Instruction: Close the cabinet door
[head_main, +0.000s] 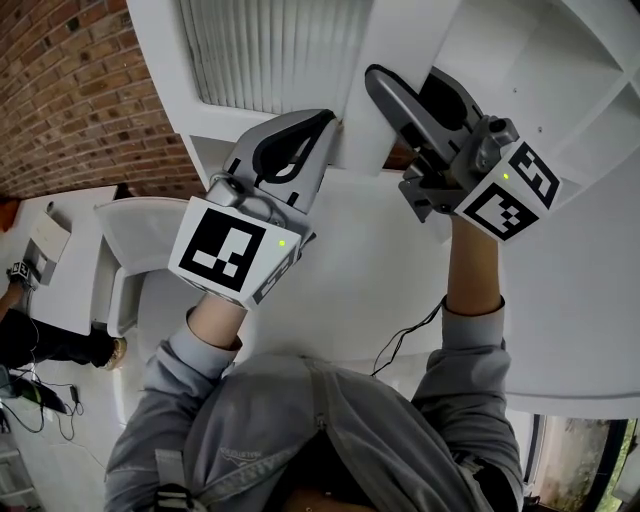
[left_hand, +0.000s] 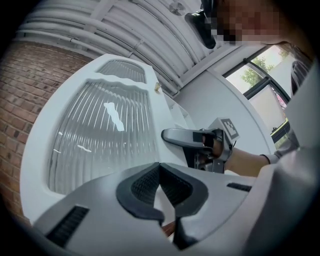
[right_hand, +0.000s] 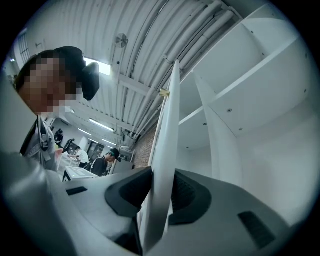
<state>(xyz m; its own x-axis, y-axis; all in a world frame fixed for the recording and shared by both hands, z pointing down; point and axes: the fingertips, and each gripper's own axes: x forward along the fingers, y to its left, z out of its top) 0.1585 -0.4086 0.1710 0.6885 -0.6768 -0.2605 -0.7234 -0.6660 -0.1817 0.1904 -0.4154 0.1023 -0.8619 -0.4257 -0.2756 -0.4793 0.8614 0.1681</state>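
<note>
The white cabinet door (head_main: 370, 60) has a ribbed glass panel (head_main: 265, 50) and stands partly open in front of the cabinet's shelves (right_hand: 250, 75). My right gripper (head_main: 400, 85) is shut on the door's free edge (right_hand: 167, 130), with a pad pressing on each side of it. In the left gripper view the right gripper (left_hand: 172, 135) shows at the door's right edge. My left gripper (head_main: 328, 118) is shut with nothing between its tips, which sit at the door's frame just beside the glass (left_hand: 100, 135).
A brick wall (head_main: 70, 90) runs along the left. White tables (head_main: 70, 260) stand on the floor below it. A black cable (head_main: 405, 340) hangs near my right sleeve. People (right_hand: 102, 162) work at a bench far behind.
</note>
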